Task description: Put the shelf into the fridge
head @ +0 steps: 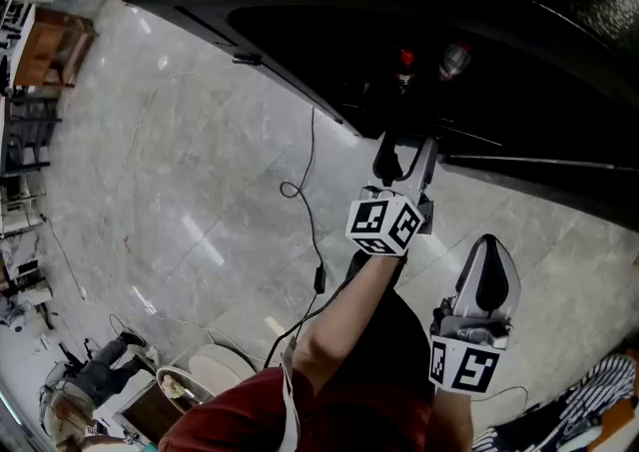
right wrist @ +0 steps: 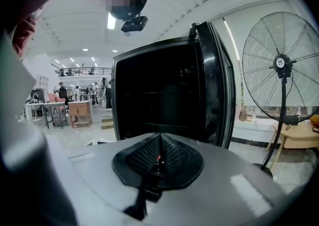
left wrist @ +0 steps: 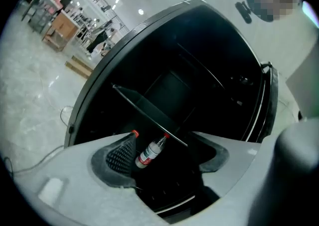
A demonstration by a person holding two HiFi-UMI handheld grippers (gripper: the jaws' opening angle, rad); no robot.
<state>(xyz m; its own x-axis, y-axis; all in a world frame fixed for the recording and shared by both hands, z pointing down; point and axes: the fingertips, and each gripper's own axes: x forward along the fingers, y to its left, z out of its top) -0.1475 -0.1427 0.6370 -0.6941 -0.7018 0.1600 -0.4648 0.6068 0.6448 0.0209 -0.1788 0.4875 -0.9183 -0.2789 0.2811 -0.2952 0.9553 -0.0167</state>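
- Left gripper (left wrist: 167, 154): fingers spread wide, gripping nothing, aimed into the open black fridge (left wrist: 209, 55).
- Thin clear glass shelf (left wrist: 147, 113): inside the fridge cavity, spanning it, apart from both grippers.
- Clear red-capped bottle (left wrist: 149, 152): beneath the shelf.
- Right gripper (right wrist: 159, 159): fingers closed together, empty, held back from the fridge.

The left gripper (head: 407, 151) points at the lower edge of the open black fridge (head: 300, 31), its jaws spread. Two red-capped bottles (head: 404, 66) show inside, just beyond it. The right gripper (head: 489, 250) hangs nearer the person, jaws together. A black cable (head: 315, 211) trails across the grey marble floor (head: 180, 191).
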